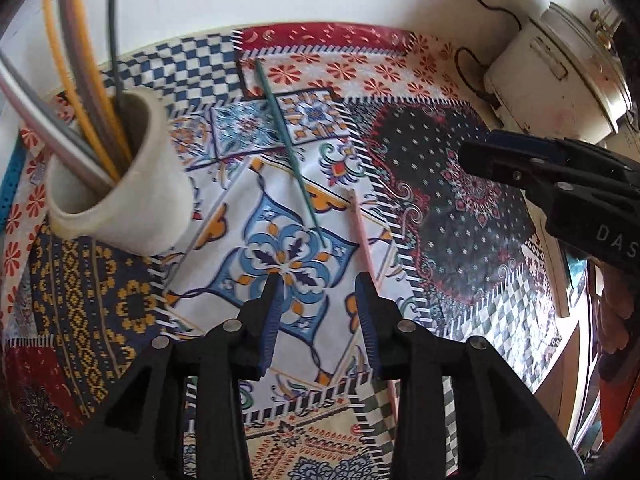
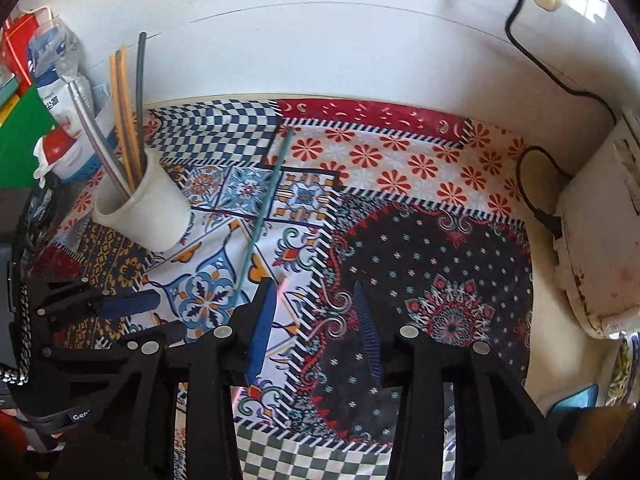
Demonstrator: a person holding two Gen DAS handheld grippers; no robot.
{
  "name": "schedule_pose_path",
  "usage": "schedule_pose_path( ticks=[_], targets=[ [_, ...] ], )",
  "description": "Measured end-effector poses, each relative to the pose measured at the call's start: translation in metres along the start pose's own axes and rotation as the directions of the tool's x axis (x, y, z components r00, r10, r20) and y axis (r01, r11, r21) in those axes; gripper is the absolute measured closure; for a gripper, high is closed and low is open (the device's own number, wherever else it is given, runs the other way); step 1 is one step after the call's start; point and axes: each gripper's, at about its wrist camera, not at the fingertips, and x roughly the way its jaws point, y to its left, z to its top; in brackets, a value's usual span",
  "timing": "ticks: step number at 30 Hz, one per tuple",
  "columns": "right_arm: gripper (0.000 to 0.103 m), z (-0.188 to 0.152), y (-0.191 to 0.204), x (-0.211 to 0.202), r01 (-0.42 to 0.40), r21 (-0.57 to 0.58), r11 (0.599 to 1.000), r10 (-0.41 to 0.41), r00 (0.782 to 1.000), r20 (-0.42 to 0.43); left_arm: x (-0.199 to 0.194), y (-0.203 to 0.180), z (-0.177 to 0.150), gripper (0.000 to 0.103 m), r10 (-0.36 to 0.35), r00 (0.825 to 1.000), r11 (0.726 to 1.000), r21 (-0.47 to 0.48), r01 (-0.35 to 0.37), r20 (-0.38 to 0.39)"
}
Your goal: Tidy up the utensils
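A cream cup holds several chopsticks and straws: yellow, brown, grey and dark ones. It also shows in the right wrist view. A teal chopstick lies on the patterned cloth; it shows too in the right wrist view. A pink chopstick lies beside it, running under my left gripper's right finger. My left gripper is open and empty just above the cloth, near both sticks. My right gripper is open and empty; only the pink tip shows beside its left finger.
A patchwork cloth covers the table. A white appliance with a black cable stands at the right. Packets and a blue basket crowd the far left behind the cup. A white wall backs the table.
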Motion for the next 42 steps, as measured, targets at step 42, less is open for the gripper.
schedule_pose_path(
  ticks=[42],
  targets=[
    [0.065, 0.031, 0.018, 0.049, -0.079, -0.057, 0.995, 0.077, 0.996, -0.041, -0.055, 0.028, -0.016, 0.1, 0.178, 0.972, 0.982, -0.095, -0.164, 0.154]
  ],
)
